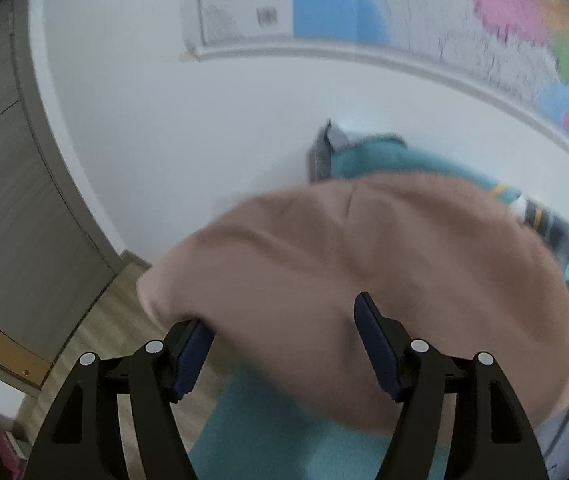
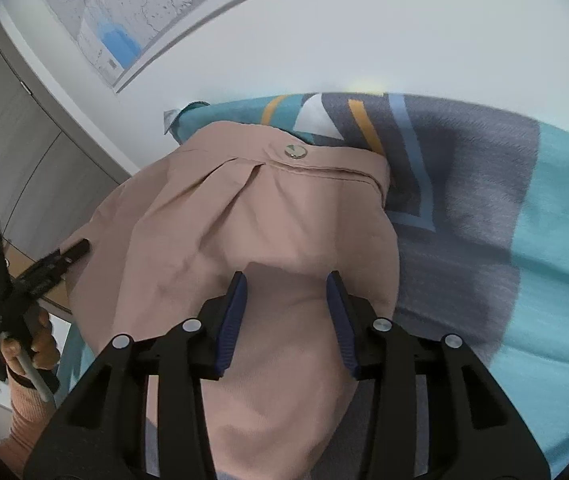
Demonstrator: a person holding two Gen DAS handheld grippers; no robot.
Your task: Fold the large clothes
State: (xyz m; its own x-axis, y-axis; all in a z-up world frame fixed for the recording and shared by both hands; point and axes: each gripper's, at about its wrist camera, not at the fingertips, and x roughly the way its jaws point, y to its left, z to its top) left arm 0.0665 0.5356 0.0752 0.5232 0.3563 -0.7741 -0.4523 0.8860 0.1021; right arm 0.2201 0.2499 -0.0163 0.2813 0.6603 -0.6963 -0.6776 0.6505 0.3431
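A pink garment [image 2: 268,216] lay bunched on a teal patterned bedspread [image 2: 544,208], its folding apparently only partway done, with a buttoned band [image 2: 296,151] uppermost. The right gripper [image 2: 286,320] stood half-open over the cloth, gripping nothing; the left gripper [image 1: 280,344] gaped wide at the garment's edge.

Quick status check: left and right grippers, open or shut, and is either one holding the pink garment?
Left gripper: open, jaws wide over the pink garment, holding nothing.
Right gripper: open, garment fabric lies between the jaws, not clamped.
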